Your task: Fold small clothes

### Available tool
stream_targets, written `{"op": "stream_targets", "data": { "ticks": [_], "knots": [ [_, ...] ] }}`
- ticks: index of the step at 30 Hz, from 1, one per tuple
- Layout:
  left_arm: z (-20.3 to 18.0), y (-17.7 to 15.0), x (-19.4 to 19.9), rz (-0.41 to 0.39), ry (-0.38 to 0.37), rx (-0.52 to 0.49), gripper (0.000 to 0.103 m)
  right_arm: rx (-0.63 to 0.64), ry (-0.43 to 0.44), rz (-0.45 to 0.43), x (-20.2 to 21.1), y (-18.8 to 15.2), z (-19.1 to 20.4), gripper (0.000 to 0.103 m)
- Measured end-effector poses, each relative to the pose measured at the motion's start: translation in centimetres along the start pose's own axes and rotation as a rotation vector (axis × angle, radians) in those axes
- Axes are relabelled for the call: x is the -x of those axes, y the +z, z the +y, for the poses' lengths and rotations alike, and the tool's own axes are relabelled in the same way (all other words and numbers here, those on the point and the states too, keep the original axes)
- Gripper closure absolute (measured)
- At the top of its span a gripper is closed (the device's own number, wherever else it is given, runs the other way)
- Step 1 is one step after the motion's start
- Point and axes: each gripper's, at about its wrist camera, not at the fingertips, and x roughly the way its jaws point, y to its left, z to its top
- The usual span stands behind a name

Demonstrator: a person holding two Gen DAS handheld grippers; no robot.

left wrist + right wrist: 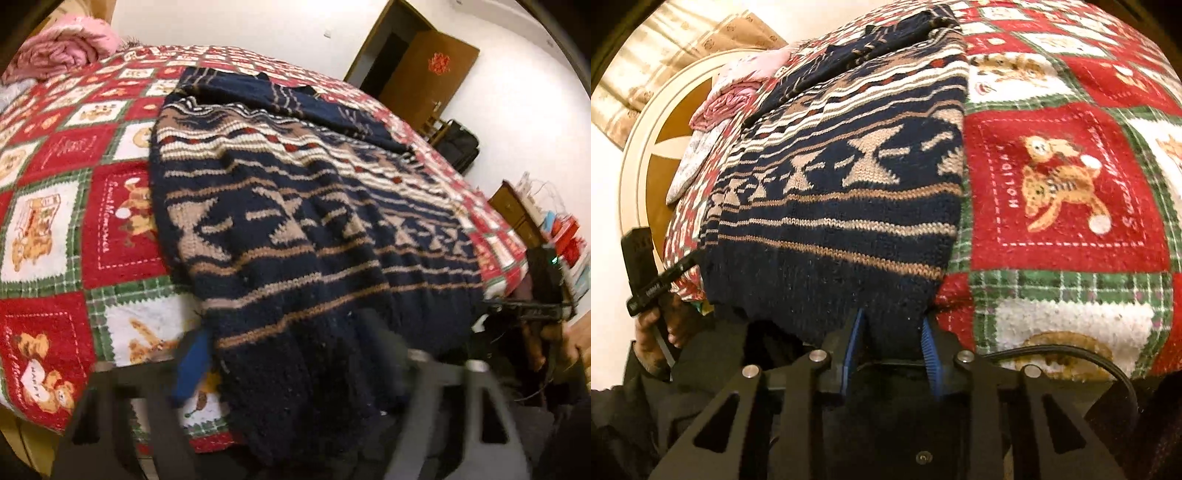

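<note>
1. Navy knit with tan and cream bands: the sweater point(295, 229) lies spread on the red, green and white teddy-bear blanket point(55, 206), its hem hanging over the blanket's near edge.
2. Right gripper point(892, 332) is at that hem, and its blue pads point(929, 343) pinch a fold of the sweater's dark ribbing between them.
3. Left gripper point(291, 373) sits at the hem's other corner, badly blurred; one blue finger point(192, 365) lies beside the sweater's edge, and I cannot tell whether it grips.
4. Pink bundled cloth point(62, 48) rests beyond the sweater, at the blanket's far corner.
</note>
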Motion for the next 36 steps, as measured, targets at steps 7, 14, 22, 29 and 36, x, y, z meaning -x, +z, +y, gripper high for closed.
{"op": "stream_targets", "data": {
  "ticks": [7,14,22,29,36],
  "knots": [
    [1.5,-0.1,-0.2,0.016,-0.022,0.085,0.077,0.041,0.056,-0.036,1.2,0.7,1.9,0.082],
    [0.8,-0.9,0.3,0.052,-0.017,0.049,0.062,-0.01,0.038,-0.018,0.3,0.5,0.8,0.081],
    [-0.7,-1.0,0.1,0.058,-0.028,-0.038,0.092,-0.009,0.077,-0.025,0.0,0.5,1.3,0.081],
    [0.8,2.5,5.7,-0.117,-0.216,0.085,0.093,0.008,0.302,-0.157,4.9,1.4,3.0,0.093],
    [0.1,4.7,6.9,-0.152,-0.252,0.067,0.093,0.011,0.337,-0.256,7.7,3.8,4.1,0.097]
  ]
}}
